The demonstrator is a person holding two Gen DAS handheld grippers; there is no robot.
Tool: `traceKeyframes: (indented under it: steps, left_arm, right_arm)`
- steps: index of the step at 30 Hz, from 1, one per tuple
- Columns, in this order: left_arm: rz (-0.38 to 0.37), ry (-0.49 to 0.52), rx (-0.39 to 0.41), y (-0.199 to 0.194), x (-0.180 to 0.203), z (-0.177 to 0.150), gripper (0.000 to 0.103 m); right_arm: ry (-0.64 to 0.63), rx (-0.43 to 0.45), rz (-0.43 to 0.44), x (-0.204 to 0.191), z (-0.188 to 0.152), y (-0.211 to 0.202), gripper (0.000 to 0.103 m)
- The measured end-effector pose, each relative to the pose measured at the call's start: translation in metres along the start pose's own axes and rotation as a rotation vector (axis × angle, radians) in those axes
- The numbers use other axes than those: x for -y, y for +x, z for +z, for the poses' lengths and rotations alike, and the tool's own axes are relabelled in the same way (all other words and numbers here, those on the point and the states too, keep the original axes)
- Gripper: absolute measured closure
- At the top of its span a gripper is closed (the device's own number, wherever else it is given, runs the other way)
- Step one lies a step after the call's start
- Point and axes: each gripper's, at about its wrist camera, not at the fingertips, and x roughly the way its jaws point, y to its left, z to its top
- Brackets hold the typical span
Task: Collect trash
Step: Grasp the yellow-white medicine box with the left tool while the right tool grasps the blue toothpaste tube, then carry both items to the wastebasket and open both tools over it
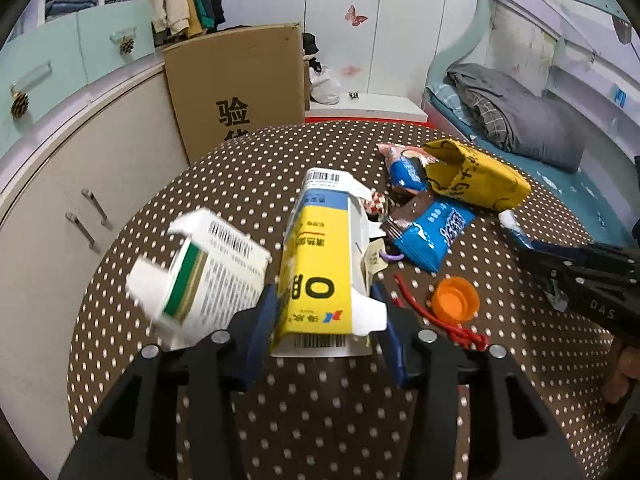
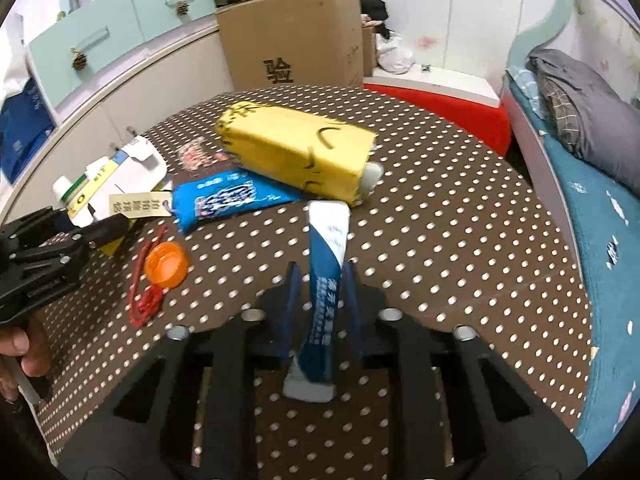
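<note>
The left gripper (image 1: pixel 326 326) pinches the yellow medicine carton (image 1: pixel 320 276) at its near end, and the right gripper (image 2: pixel 320 284) clamps a blue-and-white tube (image 2: pixel 322 280), likely both for carrying off. Left of the carton sits a green-striped box (image 1: pixel 208 276); right of it, an orange cap (image 1: pixel 456 300), all on the brown polka-dot tablecloth (image 1: pixel 320 420) in a bedroom.

cap (image 2: pixel 167 265) left of tube (image 2: pixel 326 256), pouch (image 2: pixel 296 152) behind

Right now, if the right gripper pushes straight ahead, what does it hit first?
Likely the yellow bag: the right gripper already holds the blue tube, whose tip points at it. Depth is unclear.
</note>
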Motion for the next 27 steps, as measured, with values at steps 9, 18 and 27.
traceKeyframes:
  steps: [9,18,27]
  left_arm:
    - [-0.028,-0.037,0.005,-0.029,0.004,-0.029,0.037]
    - [-0.015,-0.016,-0.012,-0.033,-0.004,-0.039,0.034]
    - [-0.01,-0.011,-0.032,-0.019,-0.002,-0.028,0.051]
  right_arm:
    - [-0.016,-0.012,0.037,-0.004,-0.025,-0.02,0.088]
    - [-0.007,-0.014,0.048,0.001,-0.03,-0.024,0.087]
    - [-0.02,-0.01,0.033,0.0,-0.026,-0.022,0.087]
